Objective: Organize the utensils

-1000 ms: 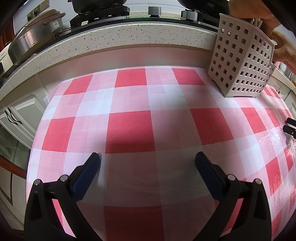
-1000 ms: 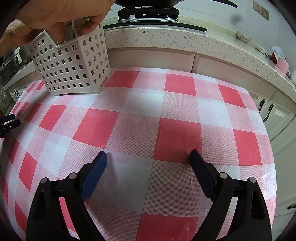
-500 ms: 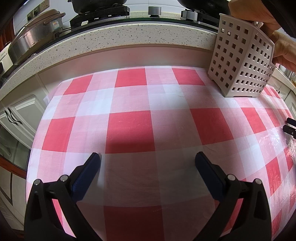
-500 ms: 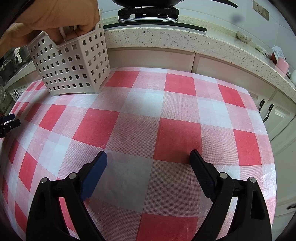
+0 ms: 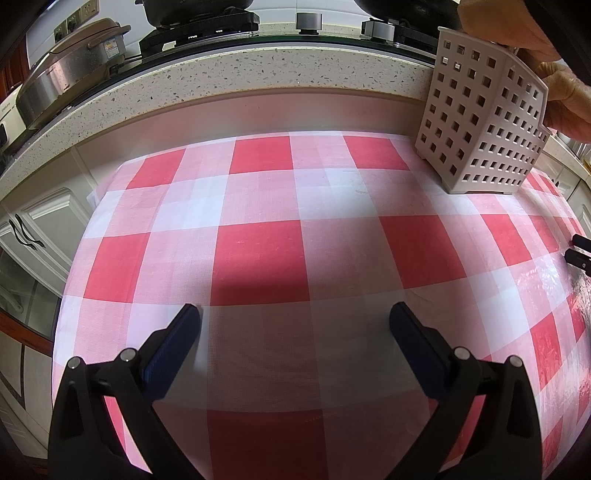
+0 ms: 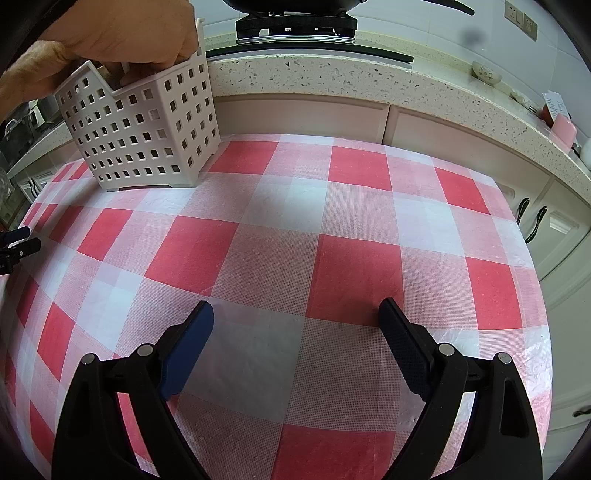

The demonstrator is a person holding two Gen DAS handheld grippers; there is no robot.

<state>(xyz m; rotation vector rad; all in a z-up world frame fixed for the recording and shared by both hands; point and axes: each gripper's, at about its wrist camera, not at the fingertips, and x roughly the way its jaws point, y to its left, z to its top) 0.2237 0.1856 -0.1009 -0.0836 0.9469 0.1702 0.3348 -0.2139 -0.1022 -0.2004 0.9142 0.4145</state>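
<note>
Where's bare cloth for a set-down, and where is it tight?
Bare: the checked tablecloth between the open right tool and the counter edge, and likewise ahead of the open left tool. Crowded: the far corner, where the perforated caddy stands with a bare hand at its rim.

The left wrist view looks forward and down from low over the red-and-white checked tablecloth [image 5: 258, 258], between its own spread black fingers with blue pads [image 5: 173, 347], toward the speckled stone counter edge [image 5: 236, 74], with the white perforated plastic utensil caddy [image 5: 480, 133] at its far right. The right wrist view sits equally low and close, facing the same counter edge [image 6: 332, 74], with the caddy [image 6: 144, 136] at its far left. Both views share the caddy, the bare hand [image 6: 122, 33] on its rim and the cloth before it, and each catches the other gripper's tips at its frame edge.
</note>
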